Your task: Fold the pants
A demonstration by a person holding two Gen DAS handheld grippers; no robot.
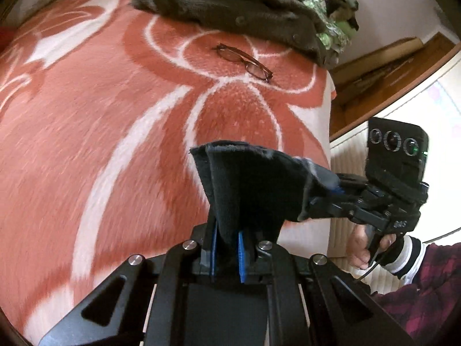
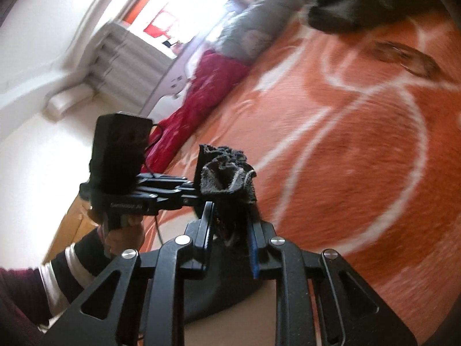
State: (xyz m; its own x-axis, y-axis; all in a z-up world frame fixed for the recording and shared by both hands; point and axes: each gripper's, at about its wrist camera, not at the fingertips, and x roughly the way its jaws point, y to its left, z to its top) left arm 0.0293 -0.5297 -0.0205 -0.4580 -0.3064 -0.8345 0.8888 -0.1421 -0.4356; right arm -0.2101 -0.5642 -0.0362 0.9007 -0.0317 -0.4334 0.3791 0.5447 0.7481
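Below everything, an orange-and-white blanket (image 1: 100,121) covered the bed, with a dark brown garment (image 1: 230,8) heaped at its far end. Above it hung the pants (image 1: 247,187), dark fabric held up off the blanket and stretched between the two grippers. One bunched edge stood up between the left gripper's (image 1: 227,253) blue pads, which were clamped on it. The right gripper (image 2: 233,225) pinched a crumpled edge the same way. Glasses (image 1: 245,62) lay near the brown garment, well apart from the pants.
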